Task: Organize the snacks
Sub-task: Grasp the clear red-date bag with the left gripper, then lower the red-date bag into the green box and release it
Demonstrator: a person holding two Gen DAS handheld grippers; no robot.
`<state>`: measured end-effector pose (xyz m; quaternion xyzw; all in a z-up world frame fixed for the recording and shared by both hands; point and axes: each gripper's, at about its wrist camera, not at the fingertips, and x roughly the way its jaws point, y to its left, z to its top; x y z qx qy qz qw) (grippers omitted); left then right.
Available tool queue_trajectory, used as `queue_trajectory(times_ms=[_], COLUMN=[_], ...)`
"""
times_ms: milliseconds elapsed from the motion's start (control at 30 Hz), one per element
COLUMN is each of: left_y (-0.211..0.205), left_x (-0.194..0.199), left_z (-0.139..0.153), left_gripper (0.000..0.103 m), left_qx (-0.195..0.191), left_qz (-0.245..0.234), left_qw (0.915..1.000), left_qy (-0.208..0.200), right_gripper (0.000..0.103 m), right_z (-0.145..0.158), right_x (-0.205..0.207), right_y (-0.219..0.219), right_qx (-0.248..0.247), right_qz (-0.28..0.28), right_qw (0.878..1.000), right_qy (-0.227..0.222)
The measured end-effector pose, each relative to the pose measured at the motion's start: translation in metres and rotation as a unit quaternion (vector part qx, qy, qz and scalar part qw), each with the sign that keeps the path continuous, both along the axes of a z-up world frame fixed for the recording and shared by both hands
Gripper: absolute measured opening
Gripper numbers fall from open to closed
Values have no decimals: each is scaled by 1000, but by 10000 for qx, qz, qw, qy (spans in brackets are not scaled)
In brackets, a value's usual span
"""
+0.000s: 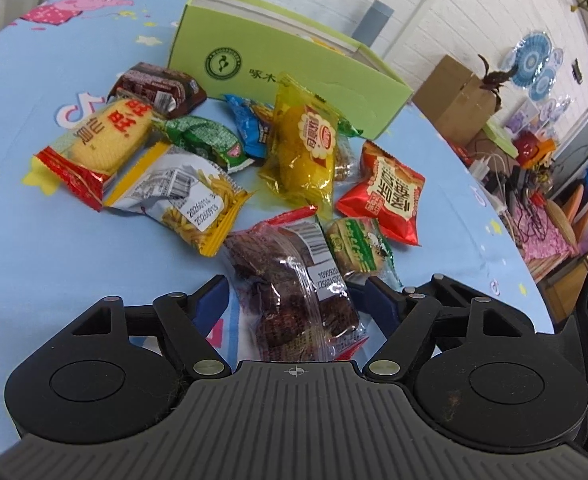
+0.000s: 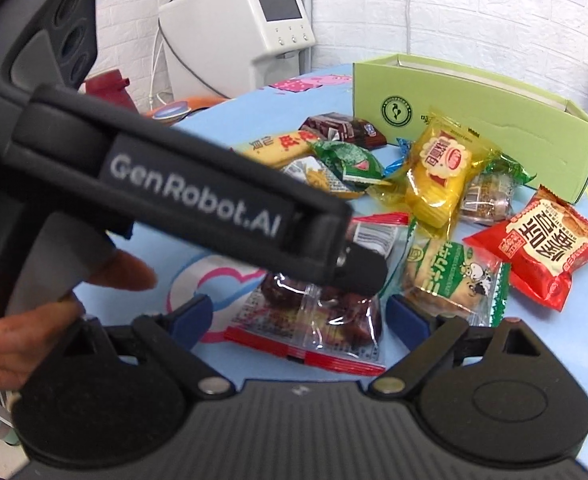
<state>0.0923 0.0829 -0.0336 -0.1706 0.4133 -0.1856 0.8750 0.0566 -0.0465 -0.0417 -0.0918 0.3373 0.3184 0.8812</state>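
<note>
Straddling the clear plastic packet of dark dried fruit (image 1: 294, 292) on the blue desk (image 1: 34, 248), both the left tool (image 1: 294, 300) and right tool (image 2: 297, 320) gape wide; center first, squeeze gently, it's crinkly.

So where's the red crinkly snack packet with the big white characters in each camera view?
Left wrist: the red packet lies right of centre, beside the yellow cake packet.
Right wrist: the red packet lies at the far right, below the box corner.
Shared landmark: the green box, behind the snack pile in both.
</note>
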Motion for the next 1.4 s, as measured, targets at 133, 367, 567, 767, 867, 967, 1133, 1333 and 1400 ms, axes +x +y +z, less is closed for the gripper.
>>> queue_trajectory(times_ms=[133, 367, 567, 767, 867, 967, 1133, 1333, 1400], left_y=[4, 4, -1, 6, 8, 8, 17, 26, 26], left_x=[-3, 0, -5, -33, -41, -34, 35, 158, 194], left_z=[-1, 0, -2, 11, 29, 54, 100, 131, 126], left_gripper=[59, 59, 34, 24, 24, 24, 25, 25, 25], left_qx=[-92, -167, 187, 126, 52, 85, 90, 281, 421], left_qz=[-19, -31, -65, -97, -58, 24, 119, 168, 160], left_qw=[10000, 9999, 9997, 9997, 9991, 9969, 9921, 9899, 9904], left_qy=[-25, 7, -159, -210, -416, -781, -1249, -1381, -1307], right_gripper=[93, 93, 91, 81, 81, 81, 81, 82, 82], right_z=[0, 2, -4, 5, 18, 39, 78, 110, 108], right_x=[6, 5, 3, -18, -28, -26, 30, 153, 191], right_y=[-10, -7, 10, 4, 1, 2, 12, 27, 30], right_qx=[28, 121, -57, 142, 291, 347, 263, 188, 242], right_qz=[-107, -122, -45, -42, -55, -10, 133, 133, 113], right_qw=[9999, 9998, 9999, 9998, 9993, 9980, 9929, 9906, 9922], right_qy=[30, 94, -116, -111, -209, -538, -1151, -1352, -1216])
